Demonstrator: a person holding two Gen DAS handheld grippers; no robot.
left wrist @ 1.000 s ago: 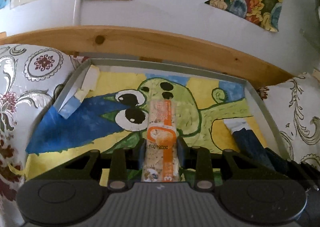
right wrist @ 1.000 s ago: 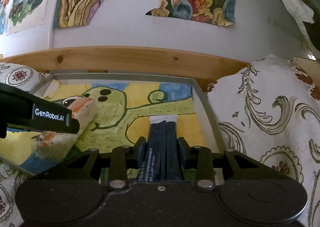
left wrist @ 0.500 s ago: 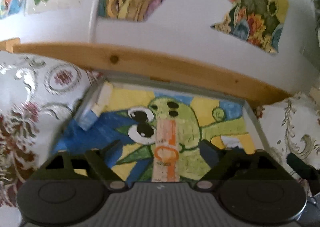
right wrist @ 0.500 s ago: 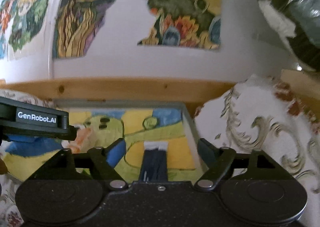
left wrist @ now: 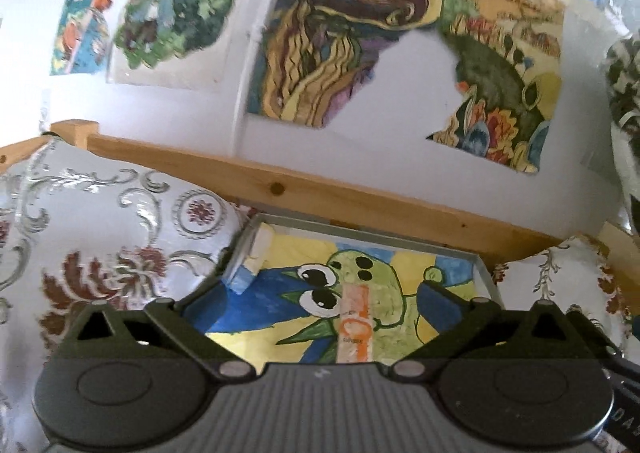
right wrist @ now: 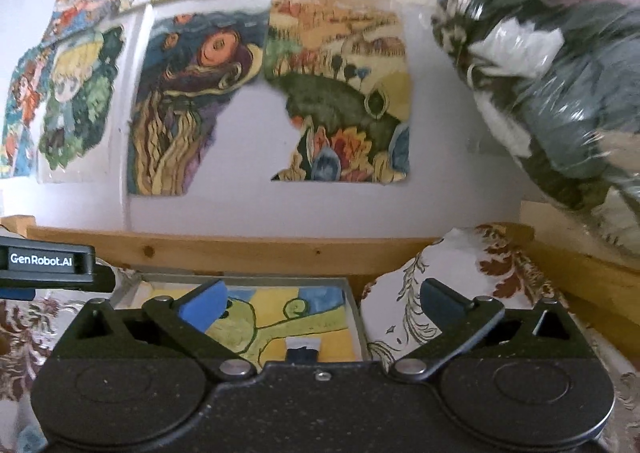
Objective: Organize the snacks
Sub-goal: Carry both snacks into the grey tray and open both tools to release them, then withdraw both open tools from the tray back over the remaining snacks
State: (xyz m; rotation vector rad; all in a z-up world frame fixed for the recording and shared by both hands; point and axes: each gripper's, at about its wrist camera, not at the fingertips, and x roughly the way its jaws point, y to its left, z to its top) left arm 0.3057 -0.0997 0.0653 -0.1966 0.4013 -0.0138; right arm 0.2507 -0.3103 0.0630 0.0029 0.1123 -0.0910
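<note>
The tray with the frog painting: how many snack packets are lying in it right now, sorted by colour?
Orange-and-white snack bar: 1
Dark blue packet: 1
Total: 2, both lying flat in the tray. The left gripper and the right gripper are both open and hold nothing.

Knotty wooden rail (left wrist: 320, 197), glossy bag (right wrist: 560, 73)

torn paintings (right wrist: 200, 101), wooden rail (left wrist: 360, 201), patterned cloth (left wrist: 100, 221)
</note>
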